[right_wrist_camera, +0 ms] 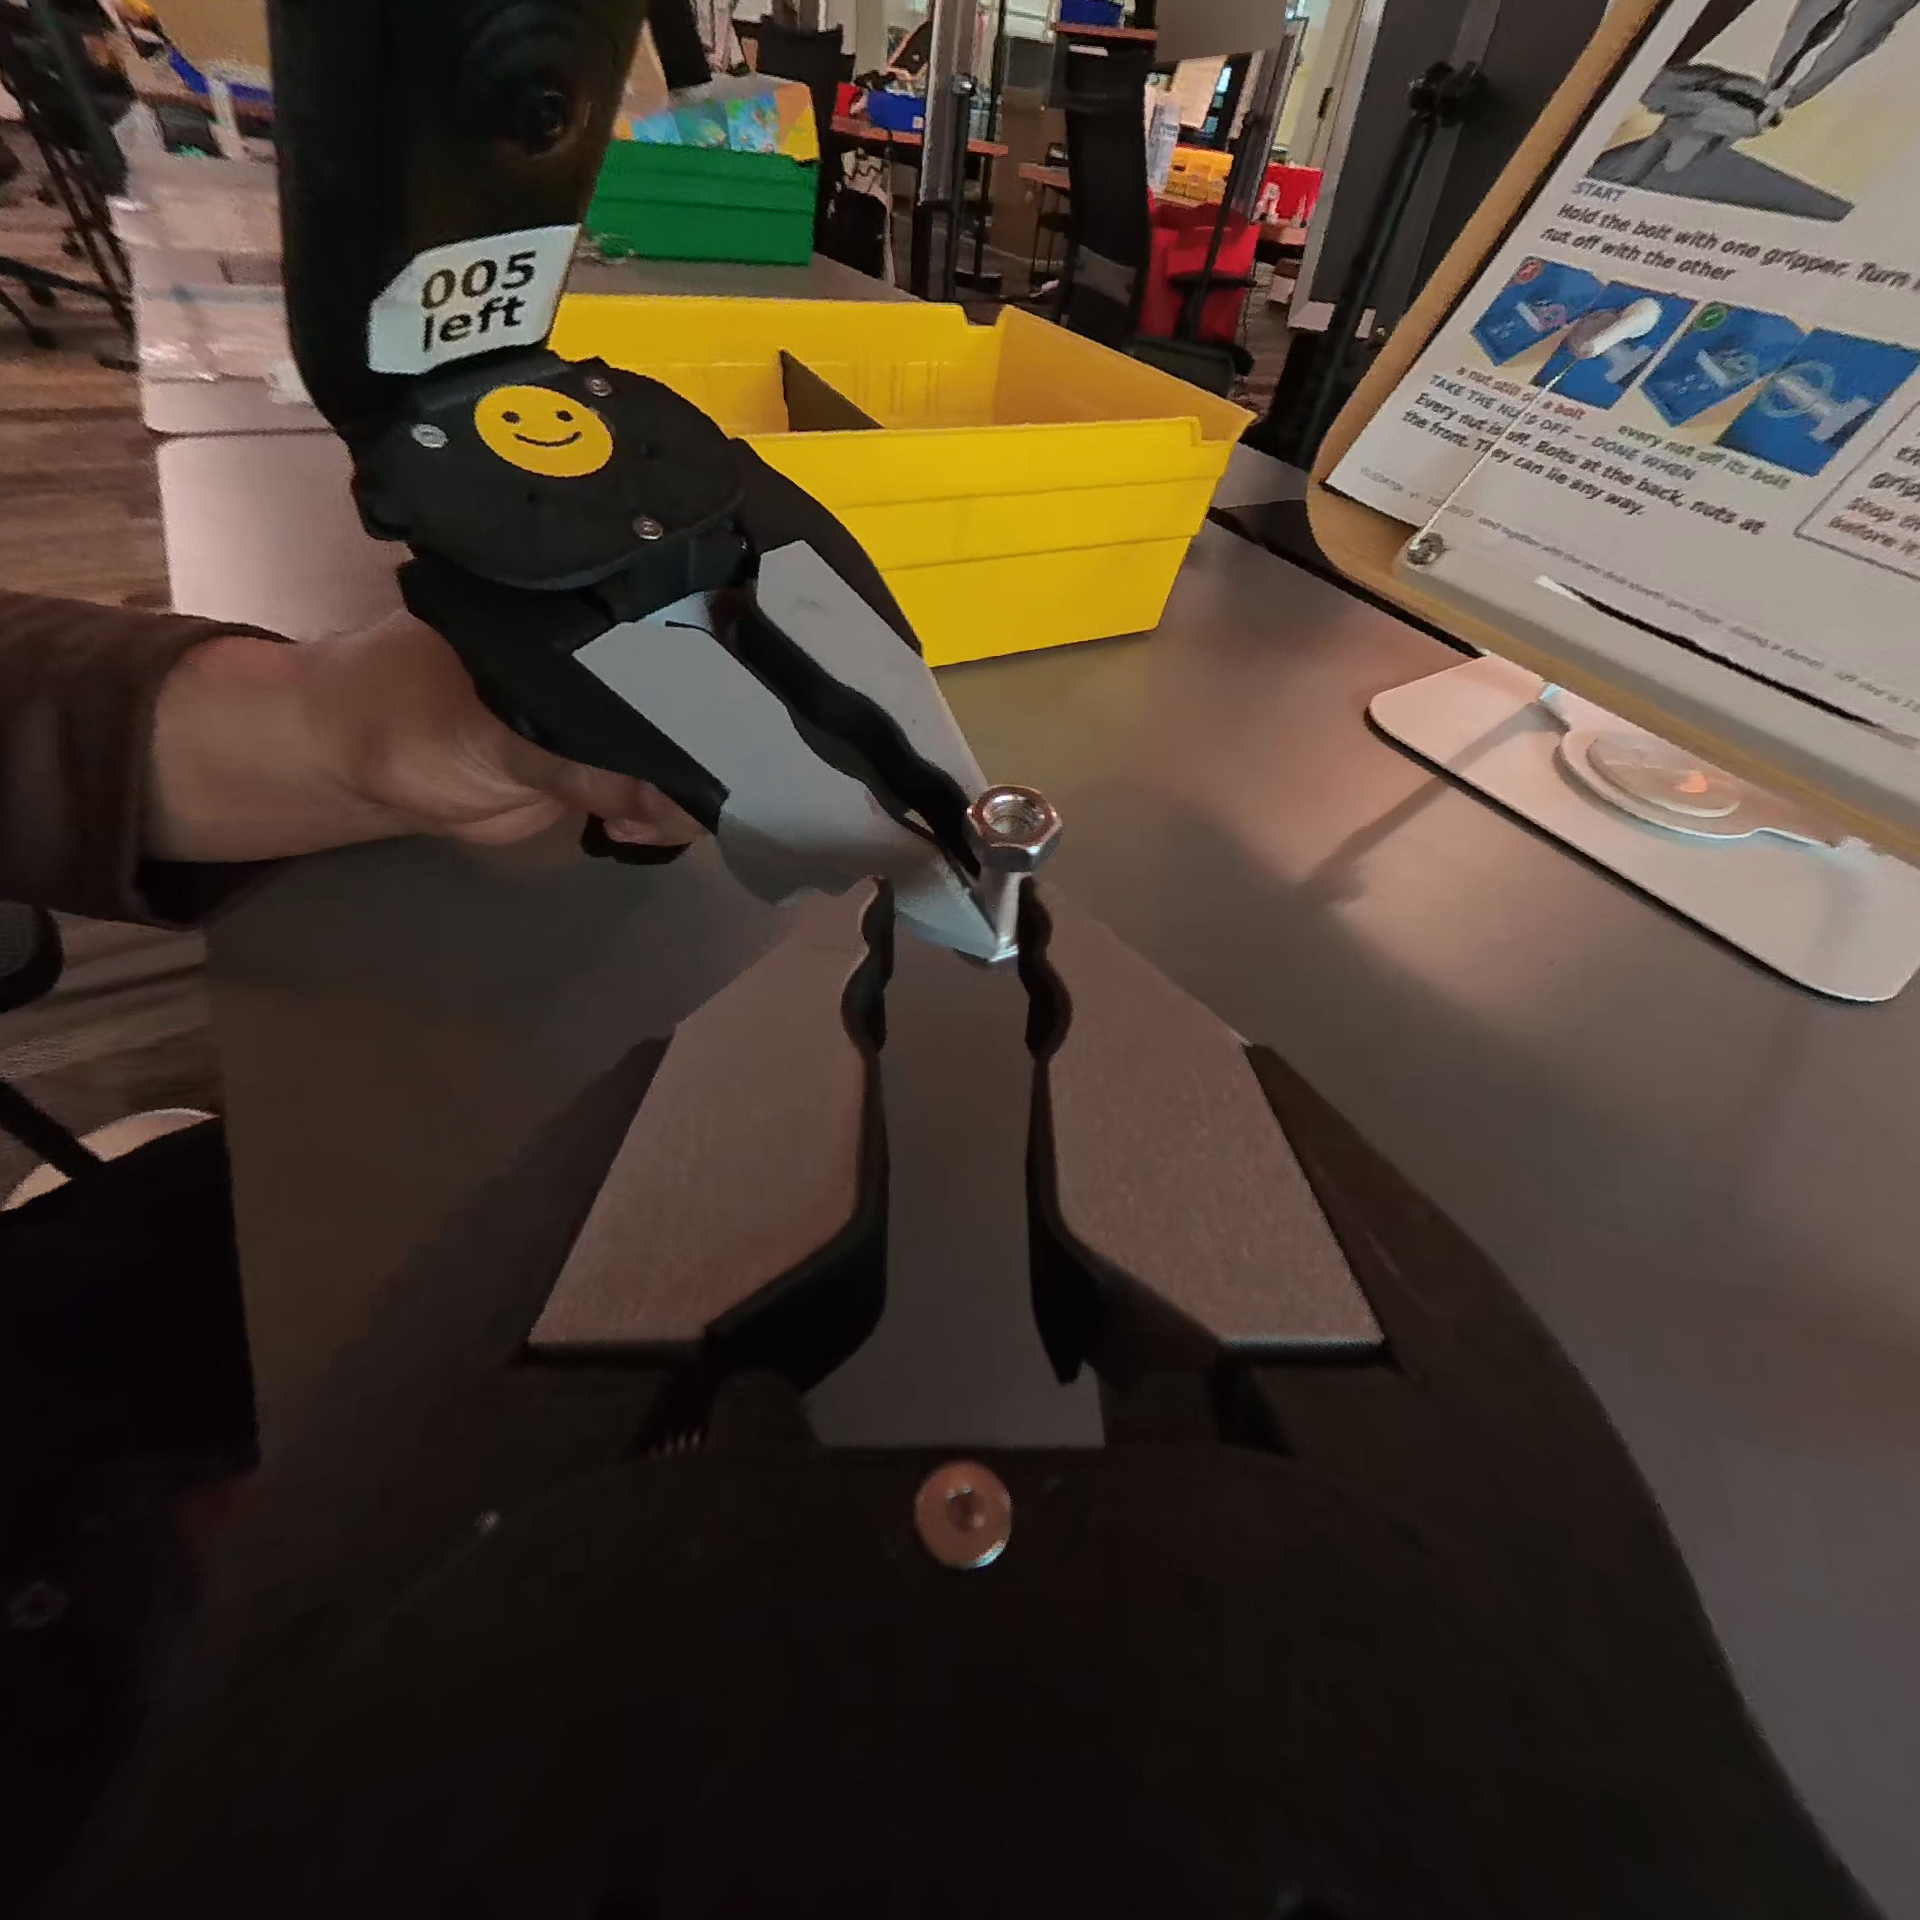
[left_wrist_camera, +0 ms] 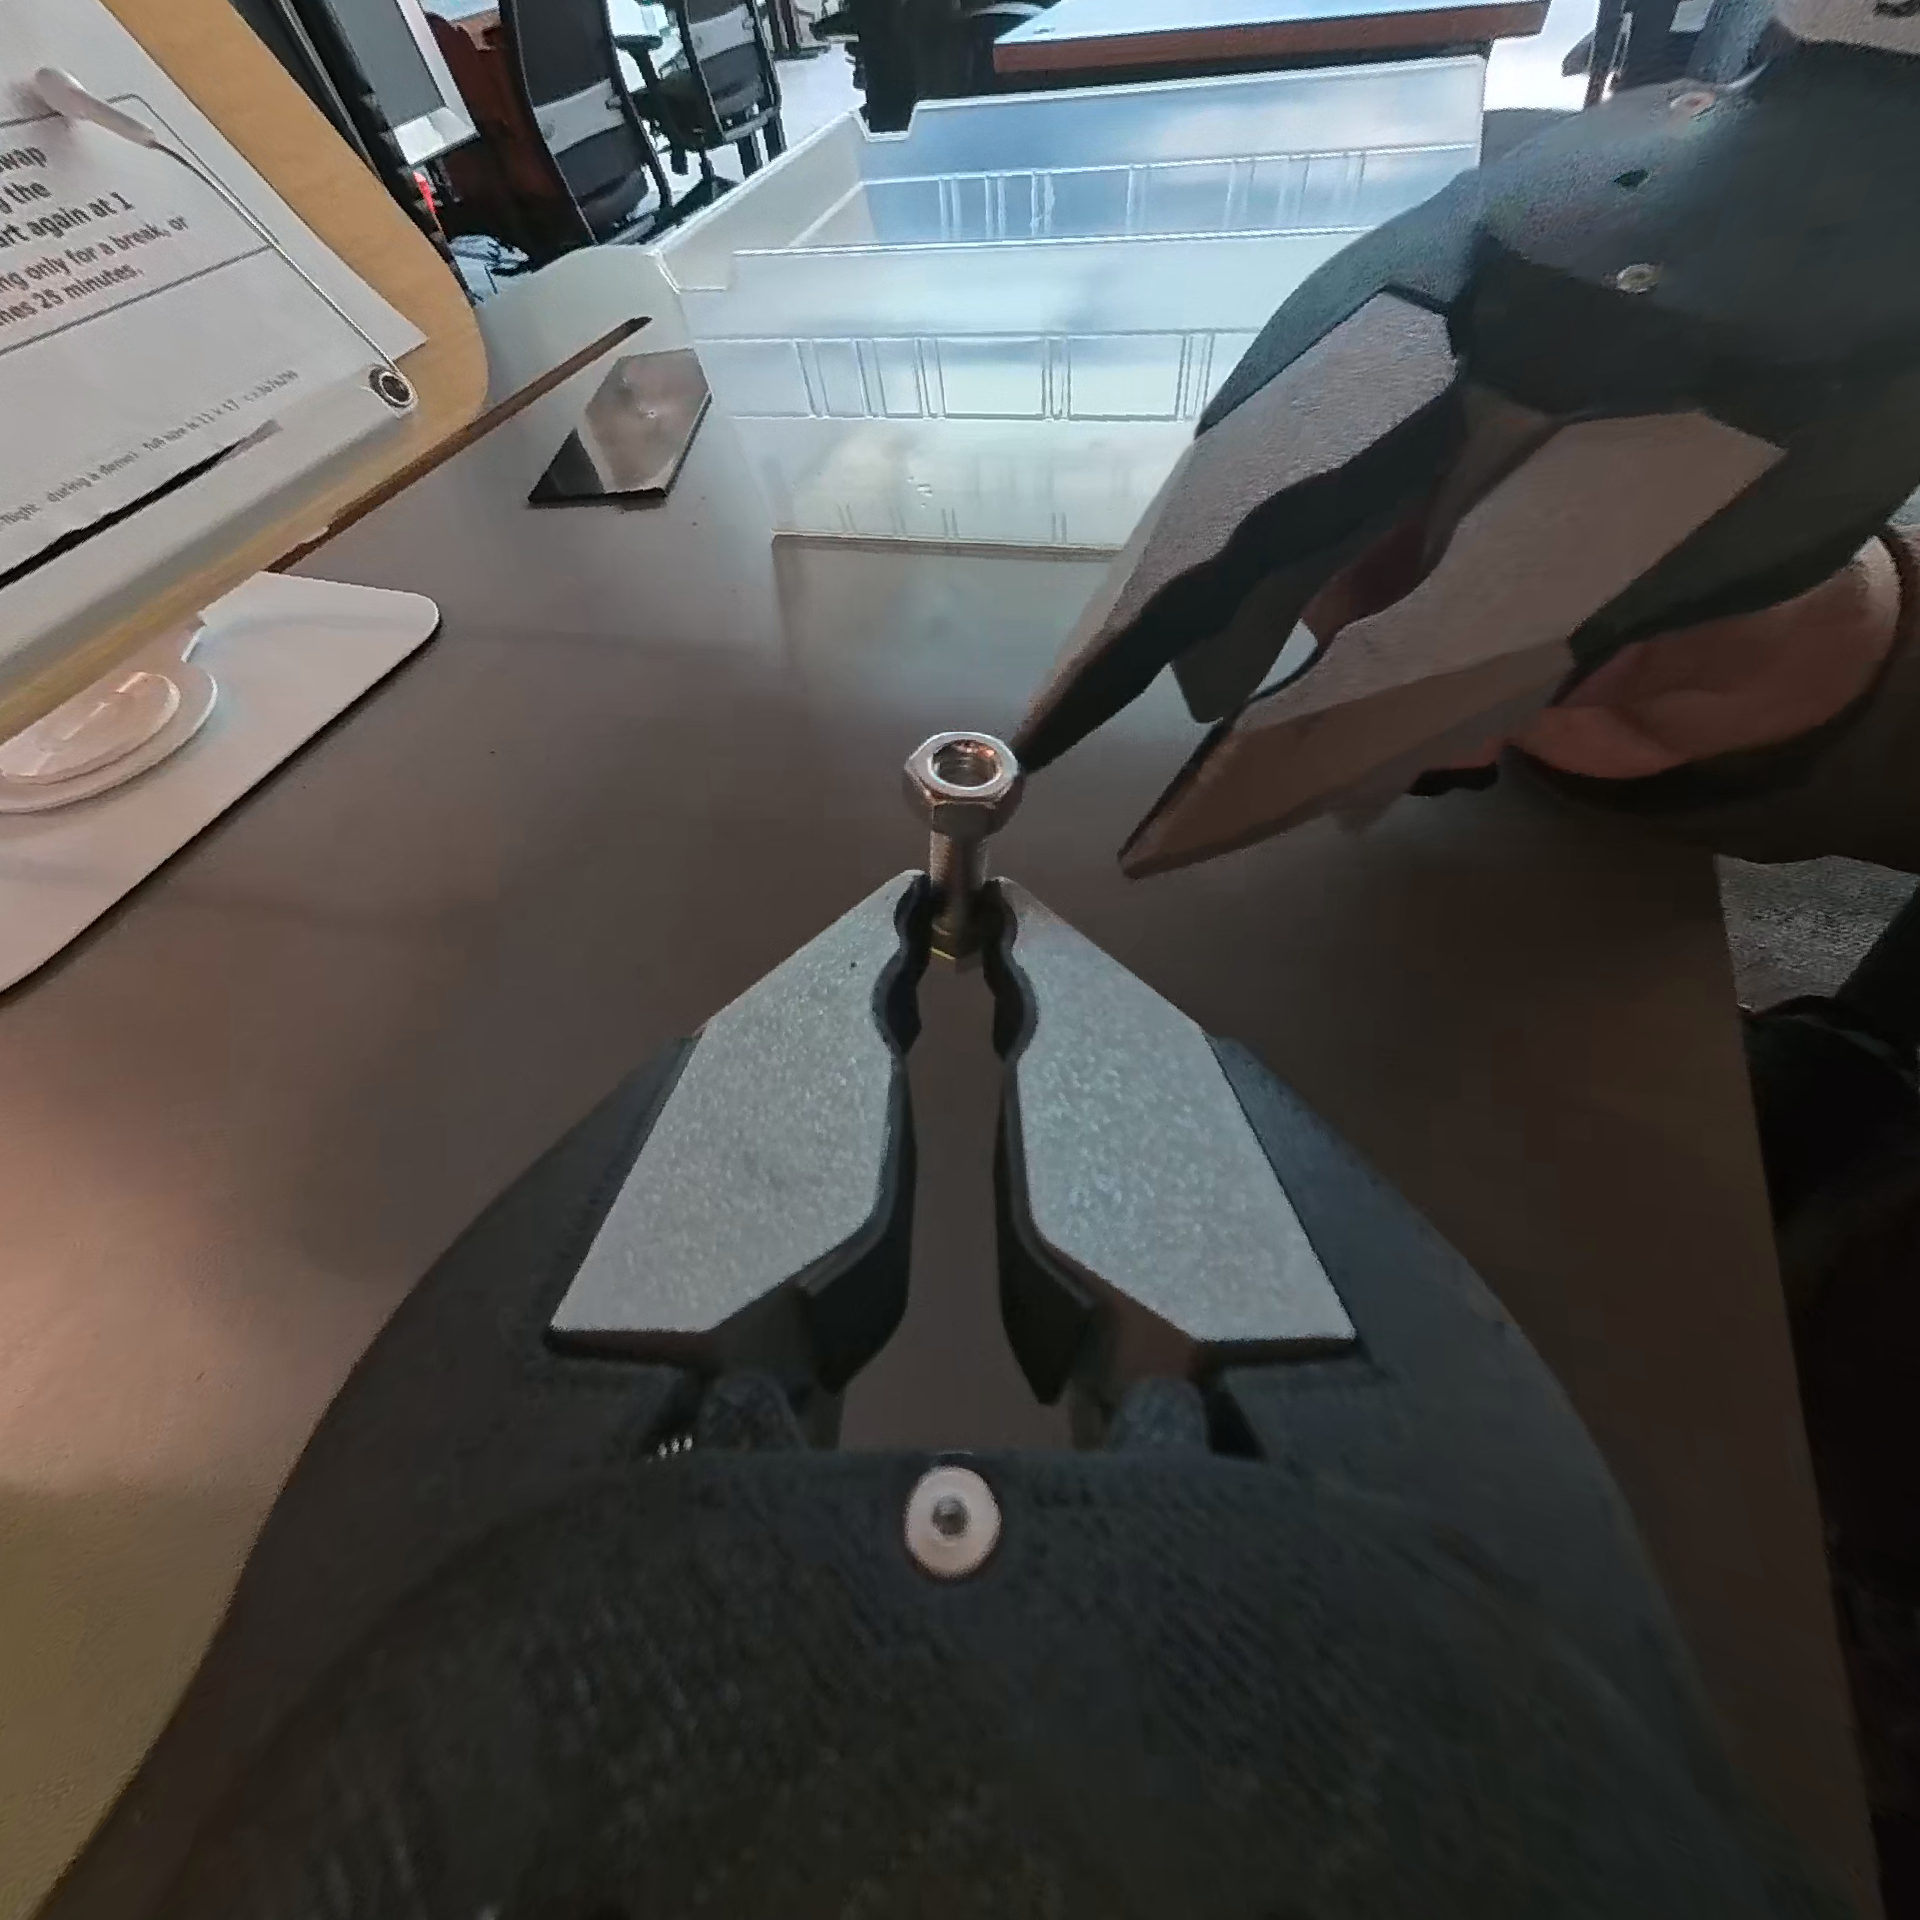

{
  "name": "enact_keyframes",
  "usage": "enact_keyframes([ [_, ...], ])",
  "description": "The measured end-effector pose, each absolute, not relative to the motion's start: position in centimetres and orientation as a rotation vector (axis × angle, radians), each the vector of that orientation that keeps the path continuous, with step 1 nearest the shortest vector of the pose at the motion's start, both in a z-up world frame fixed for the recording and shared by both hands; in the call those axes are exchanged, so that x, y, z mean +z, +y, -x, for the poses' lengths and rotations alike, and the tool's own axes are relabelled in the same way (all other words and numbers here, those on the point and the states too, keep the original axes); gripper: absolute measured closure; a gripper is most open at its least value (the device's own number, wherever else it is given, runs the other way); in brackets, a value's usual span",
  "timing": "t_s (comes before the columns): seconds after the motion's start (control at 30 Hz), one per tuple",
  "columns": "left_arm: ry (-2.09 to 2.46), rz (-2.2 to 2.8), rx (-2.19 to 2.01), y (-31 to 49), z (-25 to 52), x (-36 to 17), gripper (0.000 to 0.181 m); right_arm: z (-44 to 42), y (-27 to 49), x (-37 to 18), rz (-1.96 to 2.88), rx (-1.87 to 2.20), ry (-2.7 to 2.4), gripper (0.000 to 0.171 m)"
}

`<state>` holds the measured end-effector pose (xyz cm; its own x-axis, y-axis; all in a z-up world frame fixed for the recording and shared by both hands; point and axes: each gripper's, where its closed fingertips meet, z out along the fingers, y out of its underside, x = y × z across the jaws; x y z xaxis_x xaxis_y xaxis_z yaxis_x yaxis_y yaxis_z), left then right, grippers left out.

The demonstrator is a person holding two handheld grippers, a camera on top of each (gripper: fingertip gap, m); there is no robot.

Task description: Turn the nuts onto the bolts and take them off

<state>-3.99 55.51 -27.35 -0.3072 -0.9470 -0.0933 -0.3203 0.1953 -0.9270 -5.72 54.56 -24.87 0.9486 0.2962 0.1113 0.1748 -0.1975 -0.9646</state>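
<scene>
Left wrist view, frame centre: the left gripper [left_wrist_camera: 956, 914] is clamped on the bolt [left_wrist_camera: 950, 857], whose nut [left_wrist_camera: 961, 777] sits at the top end. The right gripper [right_wrist_camera: 951, 935] is spread open, one fingertip [left_wrist_camera: 1039, 743] touching the nut. A skewed closing could slip off the nut or tilt the bolt.

white tag [right_wrist_camera: 473, 298] on left gripper [right_wrist_camera: 961, 883] | printed instruction sheet [right_wrist_camera: 1704, 343] on stand | both lettered

An office-like lab workspace: rolling office chairs [left_wrist_camera: 623, 114] far ahead of the left gripper, a yellow parts bin [right_wrist_camera: 997, 499] and propped instruction sheet [right_wrist_camera: 1662, 343] beyond the right.
</scene>
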Motion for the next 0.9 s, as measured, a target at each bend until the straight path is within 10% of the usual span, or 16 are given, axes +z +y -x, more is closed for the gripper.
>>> enact_keyframes([
  [0.33,1.749,1.206,-1.127,55.7,4.0,-27.3,0.174,6.1,55.4,-24.8,1.784,0.165,-0.371,0.139],
  [0.4,1.729,1.232,-1.144,56.2,4.0,-27.2,0.174,6.7,54.4,-24.7,1.766,0.182,-0.424,0.159],
  [0.77,1.726,1.227,-1.163,56.1,4.0,-27.0,0.174,6.5,55.7,-24.5,1.782,0.340,-0.368,0.131],
  [0.83,1.689,1.263,-1.161,57.1,4.0,-26.9,0.174,7.2,54.5,-24.1,1.731,0.385,-0.435,0.166],
  [0.9,1.685,1.269,-1.174,57.3,4.1,-26.8,0.174,7.2,53.9,-23.4,1.689,0.382,-0.440,0.161],
])
